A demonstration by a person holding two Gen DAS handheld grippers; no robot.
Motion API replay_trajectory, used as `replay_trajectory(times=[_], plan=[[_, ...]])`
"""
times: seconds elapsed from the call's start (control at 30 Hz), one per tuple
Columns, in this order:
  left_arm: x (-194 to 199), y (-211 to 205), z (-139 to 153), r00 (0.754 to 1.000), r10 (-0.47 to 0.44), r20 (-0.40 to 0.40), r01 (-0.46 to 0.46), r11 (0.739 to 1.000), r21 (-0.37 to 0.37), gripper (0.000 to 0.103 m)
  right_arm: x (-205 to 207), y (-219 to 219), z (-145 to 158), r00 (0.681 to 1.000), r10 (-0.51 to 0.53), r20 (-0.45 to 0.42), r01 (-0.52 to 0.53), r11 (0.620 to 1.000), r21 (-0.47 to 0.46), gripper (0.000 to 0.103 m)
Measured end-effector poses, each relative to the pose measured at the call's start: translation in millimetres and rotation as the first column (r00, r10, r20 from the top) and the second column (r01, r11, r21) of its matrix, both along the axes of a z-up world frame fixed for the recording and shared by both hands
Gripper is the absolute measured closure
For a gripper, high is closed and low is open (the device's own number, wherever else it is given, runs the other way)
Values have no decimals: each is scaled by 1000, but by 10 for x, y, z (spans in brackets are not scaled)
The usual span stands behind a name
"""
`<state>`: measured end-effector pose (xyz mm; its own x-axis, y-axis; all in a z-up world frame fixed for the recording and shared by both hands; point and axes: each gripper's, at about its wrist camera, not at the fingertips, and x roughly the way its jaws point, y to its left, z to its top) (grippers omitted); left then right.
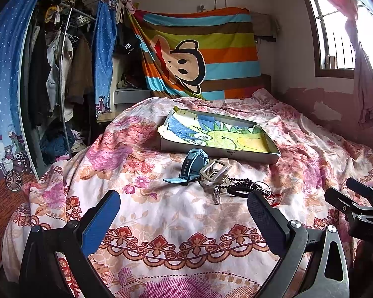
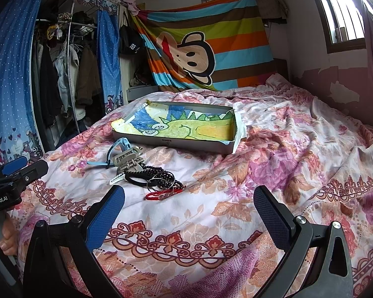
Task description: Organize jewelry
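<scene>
A shallow grey box (image 1: pixel 218 154) lined with a crayon drawing lies on the floral bedspread; it also shows in the right wrist view (image 2: pixel 186 146). In front of it lies a jewelry pile: a light blue watch (image 1: pixel 192 166), a beige hair claw (image 1: pixel 215 172), black bead strings (image 1: pixel 233 183), and in the right wrist view the watch (image 2: pixel 120 147), claw (image 2: pixel 128 160), black beads (image 2: pixel 149 171), thin metal rings (image 2: pixel 159 181) and a red bracelet (image 2: pixel 164 193). My left gripper (image 1: pixel 184 213) is open and empty just short of the pile. My right gripper (image 2: pixel 189 213) is open and empty, near the red bracelet.
The floral bedspread (image 2: pixel 286 173) is rumpled toward the right wall. An open wardrobe with hanging clothes (image 1: pixel 59 74) and blue curtains stands at the left. A striped monkey blanket (image 1: pixel 199 57) hangs behind the bed. A window (image 1: pixel 335 37) is at the right.
</scene>
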<state>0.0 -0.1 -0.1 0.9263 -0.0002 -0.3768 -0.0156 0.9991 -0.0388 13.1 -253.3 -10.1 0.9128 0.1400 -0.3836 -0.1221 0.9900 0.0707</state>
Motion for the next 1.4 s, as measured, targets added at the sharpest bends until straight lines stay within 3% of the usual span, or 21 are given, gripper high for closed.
replay_trajectory(times=[1.4], plan=[[-5,-2,0,1000,-1,4,1,1000,3,0,22,6,-25,1000,0,-8,0,1000,2,1]])
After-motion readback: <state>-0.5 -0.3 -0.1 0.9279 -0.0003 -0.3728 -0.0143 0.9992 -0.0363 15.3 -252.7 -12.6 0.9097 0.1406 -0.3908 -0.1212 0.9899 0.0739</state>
